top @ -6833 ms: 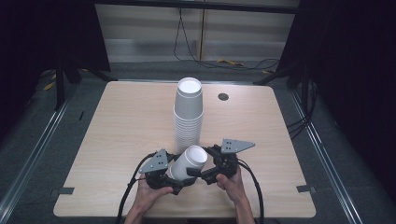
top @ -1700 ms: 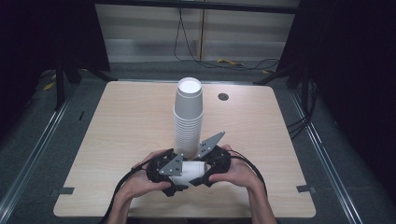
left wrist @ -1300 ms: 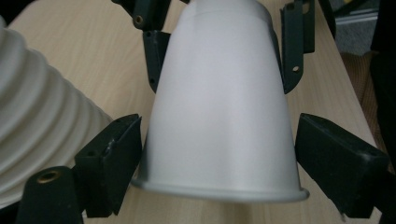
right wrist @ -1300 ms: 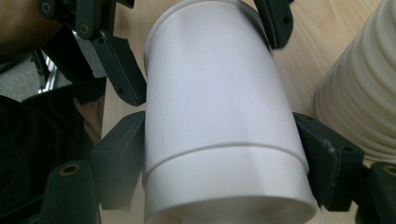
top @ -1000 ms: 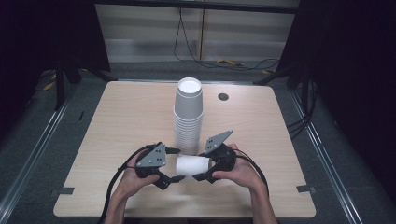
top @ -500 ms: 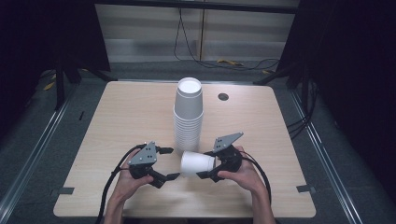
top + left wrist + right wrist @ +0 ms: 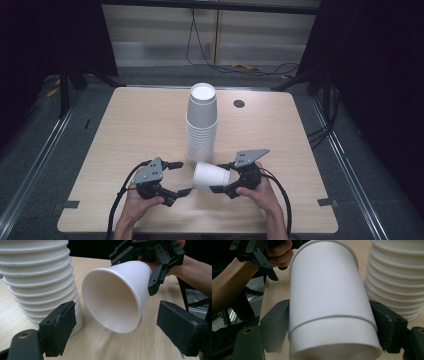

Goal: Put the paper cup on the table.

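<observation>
One cup [image 7: 210, 175] is off the stack [image 7: 201, 125] — clamped in the right gripper [image 7: 226, 182]; left gripper [image 7: 181, 177] gapes empty; placing remains.

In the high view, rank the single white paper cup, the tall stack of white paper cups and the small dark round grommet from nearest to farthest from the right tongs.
1. Single white paper cup, held sideways in the right tongs.
2. Tall stack of white paper cups, beyond, mid-table.
3. Small dark round grommet, near the far edge.

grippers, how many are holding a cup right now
1: the right gripper clamps the loose cup on its side; the left gripper is open, off it.
</observation>
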